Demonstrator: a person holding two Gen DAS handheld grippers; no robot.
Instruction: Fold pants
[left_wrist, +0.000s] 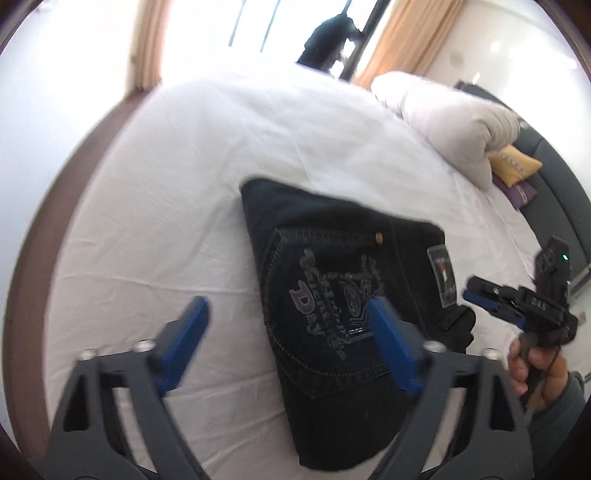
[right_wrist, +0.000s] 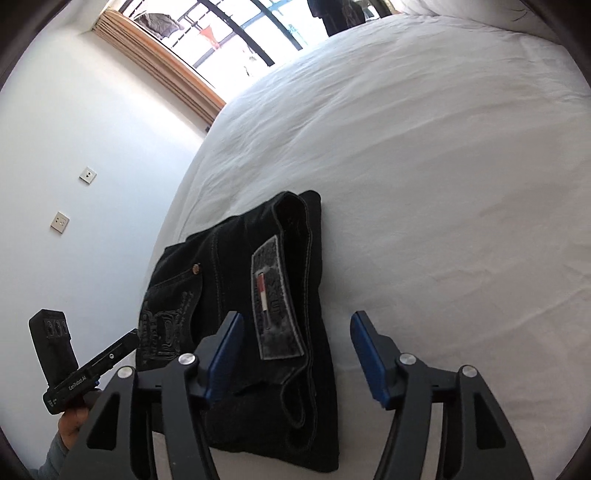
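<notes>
Dark denim pants (left_wrist: 332, 295) lie folded into a compact rectangle on the white bed sheet (left_wrist: 184, 184), back pocket with embroidery and a waistband patch facing up. They also show in the right wrist view (right_wrist: 258, 295). My left gripper (left_wrist: 291, 325) is open and empty, hovering above the pants' near left edge. My right gripper (right_wrist: 295, 339) is open and empty, above the waistband end. In the left wrist view the right gripper (left_wrist: 476, 295) shows at the right, held in a hand. In the right wrist view the left gripper (right_wrist: 110, 350) shows at lower left.
A rolled white duvet (left_wrist: 450, 125) and yellow and purple cushions (left_wrist: 515, 168) lie at the bed's far right by a dark headboard (left_wrist: 561, 192). A window with curtains (left_wrist: 406, 40) is behind. A white wall (right_wrist: 92, 147) runs along the bed's left side.
</notes>
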